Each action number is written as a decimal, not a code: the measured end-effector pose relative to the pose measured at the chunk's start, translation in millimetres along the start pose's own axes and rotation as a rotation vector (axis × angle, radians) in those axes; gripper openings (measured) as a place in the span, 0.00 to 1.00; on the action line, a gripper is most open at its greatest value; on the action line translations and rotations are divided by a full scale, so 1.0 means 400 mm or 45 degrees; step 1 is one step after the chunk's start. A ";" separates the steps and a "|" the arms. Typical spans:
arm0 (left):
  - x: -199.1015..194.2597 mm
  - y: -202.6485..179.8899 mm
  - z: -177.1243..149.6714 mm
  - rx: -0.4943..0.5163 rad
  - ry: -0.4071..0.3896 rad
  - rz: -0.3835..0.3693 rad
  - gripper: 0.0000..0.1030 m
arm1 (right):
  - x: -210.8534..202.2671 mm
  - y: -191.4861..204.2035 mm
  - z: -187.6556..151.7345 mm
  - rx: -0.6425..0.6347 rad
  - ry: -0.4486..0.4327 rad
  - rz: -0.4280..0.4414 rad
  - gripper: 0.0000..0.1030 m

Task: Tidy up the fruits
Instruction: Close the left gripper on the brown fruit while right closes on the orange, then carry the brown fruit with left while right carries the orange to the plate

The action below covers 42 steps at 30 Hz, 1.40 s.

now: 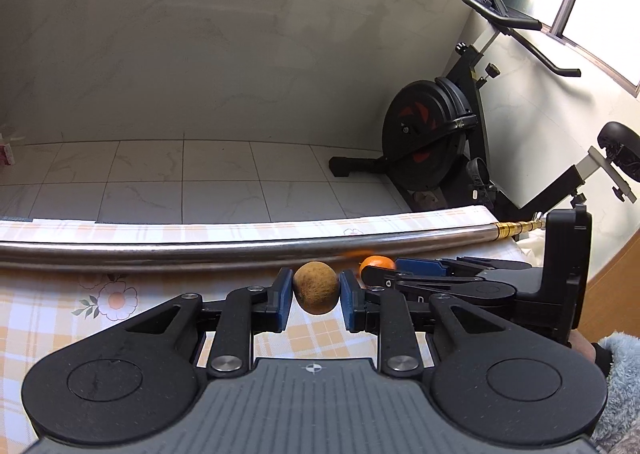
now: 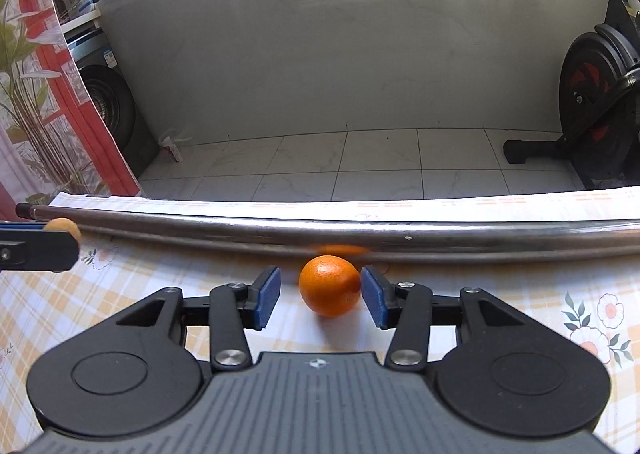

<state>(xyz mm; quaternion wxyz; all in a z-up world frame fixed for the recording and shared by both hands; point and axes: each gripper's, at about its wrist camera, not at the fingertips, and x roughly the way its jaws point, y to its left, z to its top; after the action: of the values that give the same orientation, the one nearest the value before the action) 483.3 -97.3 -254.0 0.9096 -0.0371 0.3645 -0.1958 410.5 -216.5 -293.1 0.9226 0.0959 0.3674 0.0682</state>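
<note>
Your left gripper (image 1: 316, 288) is clamped on a brown fruit (image 1: 315, 287): both blue pads (image 1: 285, 300) press against its sides, and it sits just short of the steel rail (image 1: 200, 248) that runs across the far edge of the table. Under it lies the checked cloth (image 1: 52, 318) with its flower print. Just right of that fruit, your right gripper (image 1: 416, 274) reaches in from the side, and the orange (image 1: 376, 264) peeks out behind its fingers, close to the rail. At the far right edge a fuzzy grey sleeve (image 1: 616, 382) shows. Beyond the table you see tiled floor (image 1: 160, 182) and an exercise bike (image 1: 432, 134) against the wall.

In the right wrist view, your left gripper (image 2: 60, 242) enters at the left edge with the brown fruit (image 2: 64, 228) at its tip, blurred, near the rail (image 2: 360, 234). In the middle, your right gripper (image 2: 322, 296) stands part-way open around the orange (image 2: 330, 285). The orange rests on the cloth (image 2: 120, 294) between the blue pads (image 2: 267, 296); there is a clear gap on its left, while the right pad sits right at its edge, and I cannot tell whether it touches. The orange lies just in front of the rail, which carries its orange reflection. A floral curtain (image 2: 48, 94) hangs at the left, and the bike (image 2: 600, 94) stands at the right.
</note>
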 end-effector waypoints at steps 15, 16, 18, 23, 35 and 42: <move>-0.111 0.014 -0.002 -0.027 -0.051 0.033 0.26 | -0.076 0.004 0.009 0.093 0.033 0.018 0.39; -0.120 0.013 -0.001 -0.028 -0.056 0.033 0.26 | -0.092 0.008 0.011 0.089 0.024 0.020 0.39; -0.153 0.012 -0.001 -0.030 -0.078 0.030 0.26 | -0.128 0.019 0.016 0.072 0.002 0.021 0.39; -0.230 0.005 0.010 -0.035 -0.133 0.040 0.26 | -0.223 0.053 0.025 0.032 -0.062 0.032 0.39; -0.448 0.007 0.030 -0.076 -0.243 0.126 0.26 | -0.457 0.172 0.044 -0.058 -0.263 0.074 0.39; -0.586 0.002 0.021 -0.055 -0.322 0.142 0.26 | -0.567 0.234 0.021 -0.104 -0.332 0.114 0.39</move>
<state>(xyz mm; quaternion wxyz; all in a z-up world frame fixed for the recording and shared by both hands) 335.2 -7.4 -95.9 0.9567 -0.0609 0.2528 -0.1307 247.6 -171.1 -115.1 0.9617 0.0826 0.2365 0.1113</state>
